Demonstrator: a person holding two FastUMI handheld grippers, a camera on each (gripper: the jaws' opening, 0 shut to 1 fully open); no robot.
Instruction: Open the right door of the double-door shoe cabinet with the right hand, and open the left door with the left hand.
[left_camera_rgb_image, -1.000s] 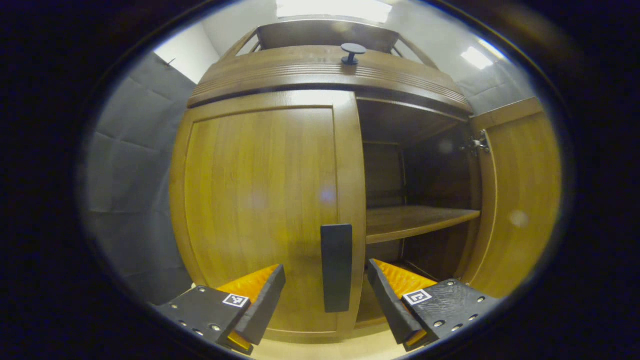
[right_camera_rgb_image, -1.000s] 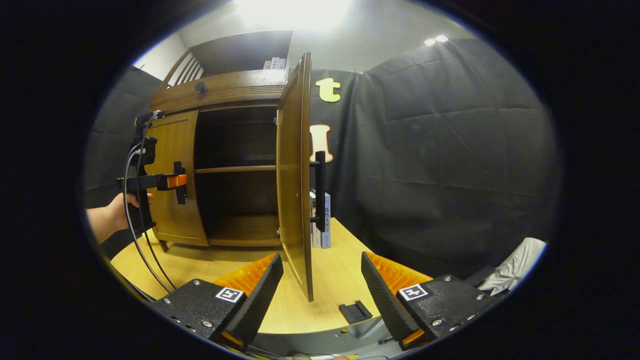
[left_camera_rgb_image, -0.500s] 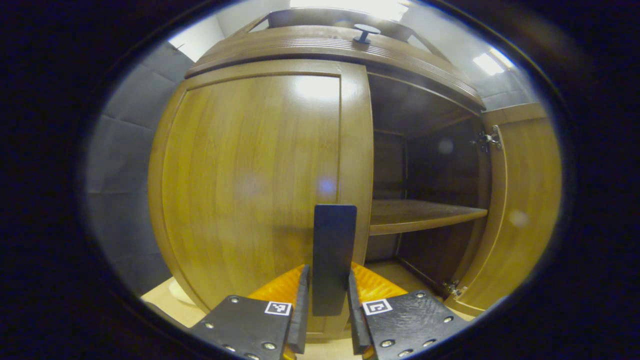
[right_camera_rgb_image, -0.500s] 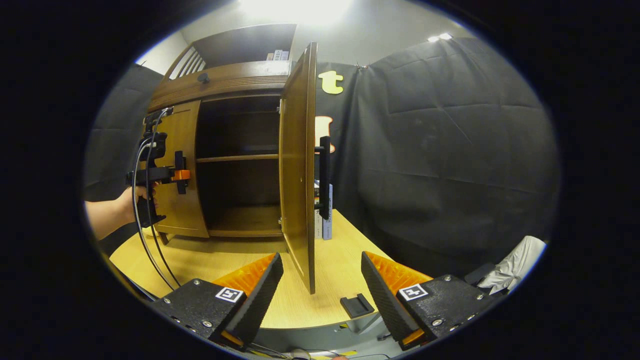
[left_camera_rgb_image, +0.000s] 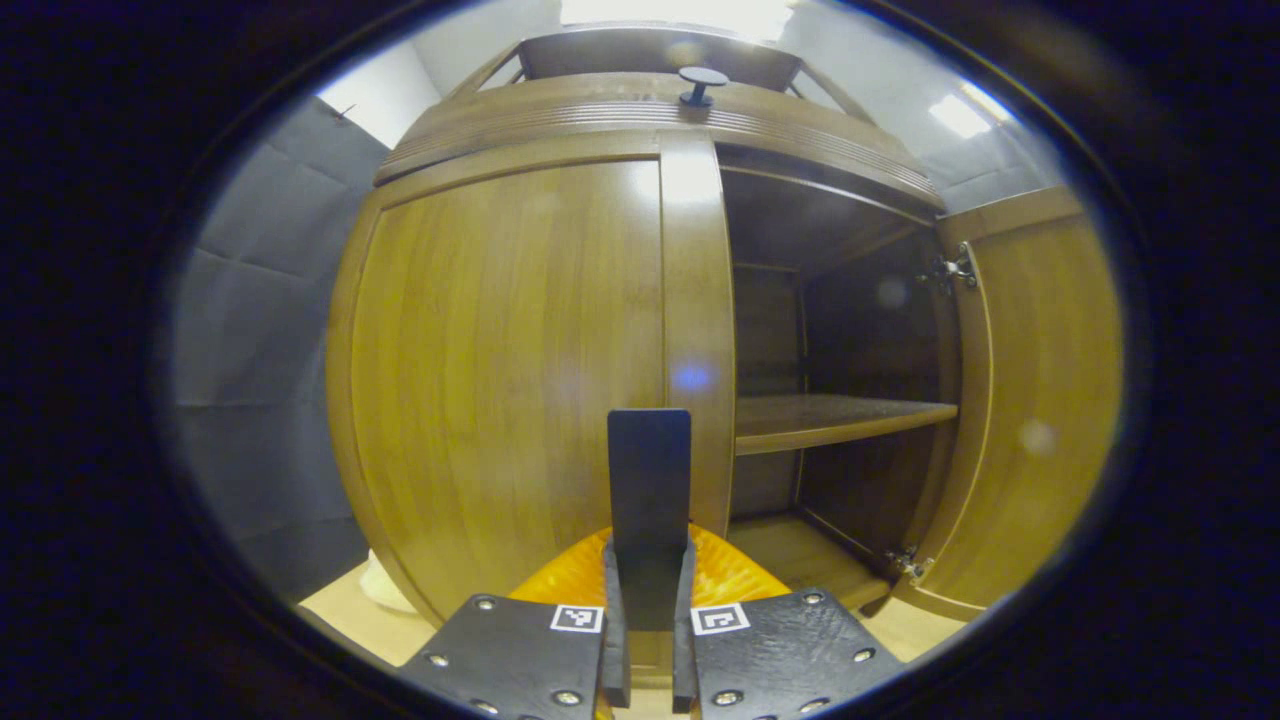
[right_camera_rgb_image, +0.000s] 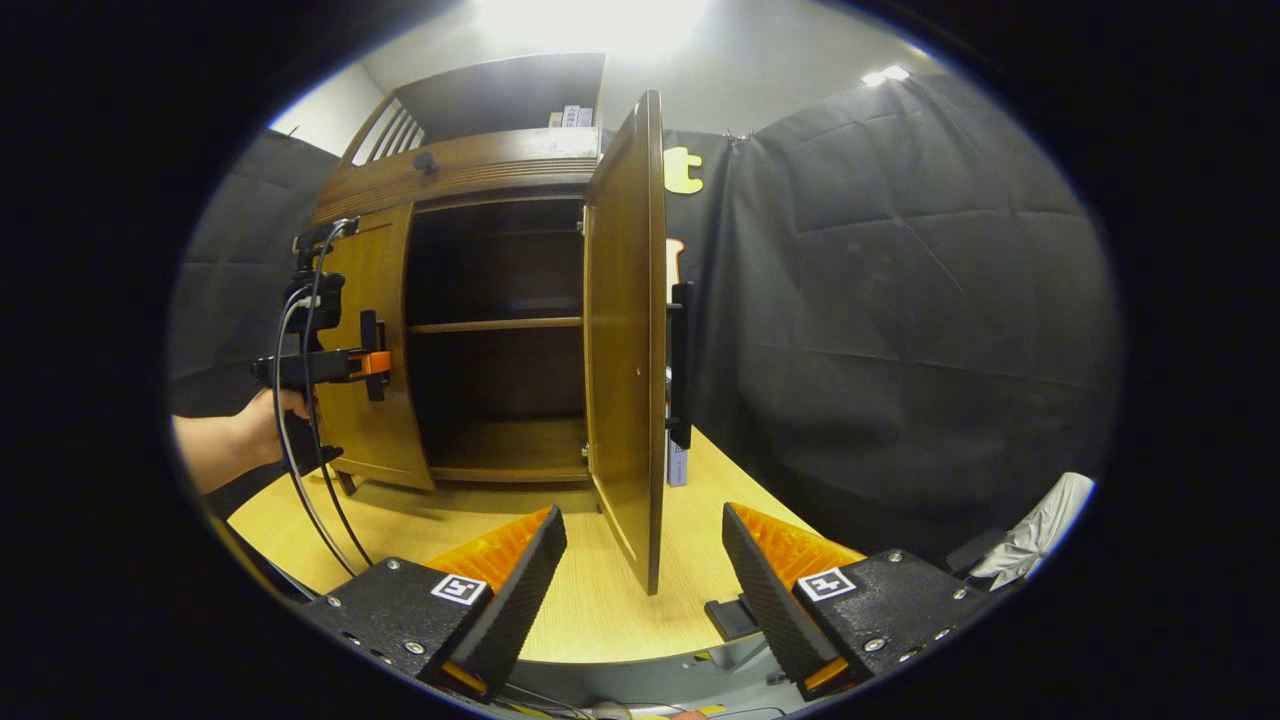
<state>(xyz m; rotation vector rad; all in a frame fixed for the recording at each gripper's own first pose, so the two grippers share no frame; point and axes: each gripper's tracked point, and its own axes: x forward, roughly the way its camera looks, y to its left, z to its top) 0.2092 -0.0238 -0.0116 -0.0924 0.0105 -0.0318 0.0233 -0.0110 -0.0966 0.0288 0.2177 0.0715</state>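
Observation:
The wooden shoe cabinet (left_camera_rgb_image: 640, 110) stands close ahead in the left gripper view. Its left door (left_camera_rgb_image: 500, 360) lies flush with the frame. My left gripper (left_camera_rgb_image: 648, 610) is shut on the lower end of that door's black vertical handle (left_camera_rgb_image: 650, 470). The right door (left_camera_rgb_image: 1035, 400) stands swung wide, baring a dark interior with one shelf (left_camera_rgb_image: 830, 420). In the right gripper view that right door (right_camera_rgb_image: 625, 330) is seen nearly edge-on, its black handle (right_camera_rgb_image: 681, 365) on the far face. My right gripper (right_camera_rgb_image: 640, 590) is open, apart from the door's lower corner. A hand (right_camera_rgb_image: 235, 445) holds the left gripper (right_camera_rgb_image: 372, 362) against the left door (right_camera_rgb_image: 375, 400).
The cabinet rests on a light wooden table (right_camera_rgb_image: 420, 520) whose front edge runs just ahead of my right gripper. Books (right_camera_rgb_image: 677, 465) stand behind the open door. A small black block (right_camera_rgb_image: 732, 617) lies near the table edge, and white cloth (right_camera_rgb_image: 1040, 520) at right. A black knob (left_camera_rgb_image: 703, 85) tops the cabinet.
My left gripper went from open around the left door's handle to shut on it. The right gripper view shifted slightly, so the open right door now appears more edge-on.

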